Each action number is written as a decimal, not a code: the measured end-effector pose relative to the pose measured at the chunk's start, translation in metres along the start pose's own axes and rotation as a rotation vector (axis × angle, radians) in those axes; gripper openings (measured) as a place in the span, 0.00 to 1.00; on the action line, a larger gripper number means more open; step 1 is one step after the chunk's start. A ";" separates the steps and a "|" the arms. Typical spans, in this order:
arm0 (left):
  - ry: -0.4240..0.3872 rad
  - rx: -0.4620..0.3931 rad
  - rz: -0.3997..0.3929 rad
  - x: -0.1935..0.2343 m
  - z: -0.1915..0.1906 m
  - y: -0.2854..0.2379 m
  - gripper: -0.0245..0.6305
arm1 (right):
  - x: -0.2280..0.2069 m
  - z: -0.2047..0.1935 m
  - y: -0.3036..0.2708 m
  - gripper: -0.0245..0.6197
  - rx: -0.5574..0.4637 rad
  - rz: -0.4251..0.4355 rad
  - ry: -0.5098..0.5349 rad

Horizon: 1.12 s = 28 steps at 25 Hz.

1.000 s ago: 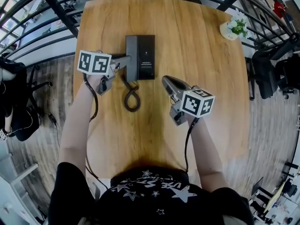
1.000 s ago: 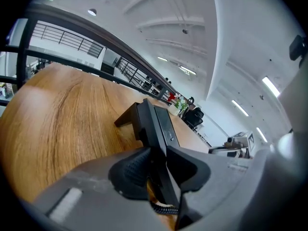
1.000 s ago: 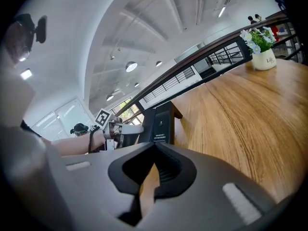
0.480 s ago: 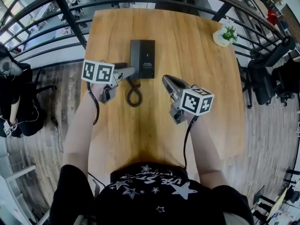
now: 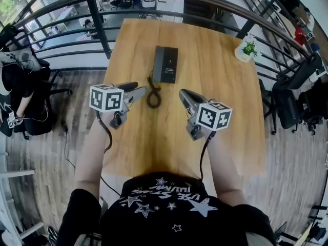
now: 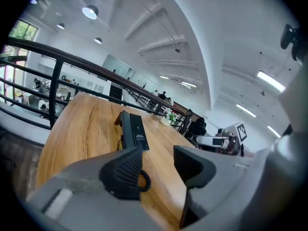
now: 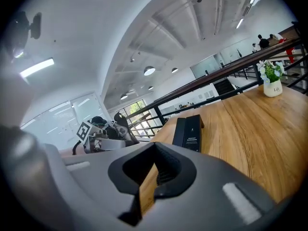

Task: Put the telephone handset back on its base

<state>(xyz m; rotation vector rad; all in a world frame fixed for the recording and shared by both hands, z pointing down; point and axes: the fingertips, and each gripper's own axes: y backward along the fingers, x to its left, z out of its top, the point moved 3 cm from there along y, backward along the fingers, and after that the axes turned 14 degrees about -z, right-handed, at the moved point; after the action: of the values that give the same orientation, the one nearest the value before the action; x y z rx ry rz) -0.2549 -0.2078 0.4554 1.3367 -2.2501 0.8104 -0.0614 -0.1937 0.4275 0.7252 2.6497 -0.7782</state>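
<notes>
Beyond the just-opened, empty left fingers (image 6: 120, 170), handset (image 6: 125, 129) seemingly cradled

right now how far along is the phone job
Done: the handset lies on its base, cord coiled in front. In hand: nothing; the left gripper, fingers just opened, is empty and the right gripper is shut, empty. Left: nothing visible.

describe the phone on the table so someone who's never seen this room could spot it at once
Look at the wooden table beside the black railing. Near the middle of its far edge lies a flat black telephone, its coiled cord looping back toward the person. The only other thing on the tabletop is a small potted plant in a white pot at the far right corner.
</notes>
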 end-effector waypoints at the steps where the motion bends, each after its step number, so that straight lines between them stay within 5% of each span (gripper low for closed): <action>1: -0.001 -0.013 0.011 -0.007 -0.004 0.004 0.36 | 0.002 -0.001 0.005 0.04 0.002 0.009 0.005; 10: -0.052 -0.063 0.095 -0.060 -0.039 0.013 0.34 | 0.010 -0.013 0.031 0.04 0.016 0.081 0.057; 15: -0.092 -0.064 0.174 -0.083 -0.020 0.001 0.28 | 0.001 0.005 0.035 0.04 0.060 0.112 0.075; 19: -0.097 -0.085 0.240 -0.103 -0.002 -0.021 0.23 | -0.022 0.025 0.045 0.04 0.091 0.144 0.071; 28: -0.079 -0.130 0.336 -0.169 -0.041 -0.067 0.20 | -0.068 0.012 0.097 0.04 0.125 0.232 0.098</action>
<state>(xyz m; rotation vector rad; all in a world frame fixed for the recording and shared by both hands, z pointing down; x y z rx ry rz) -0.1156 -0.0955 0.4033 0.9607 -2.5828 0.7120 0.0487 -0.1557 0.4036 1.1066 2.5558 -0.8677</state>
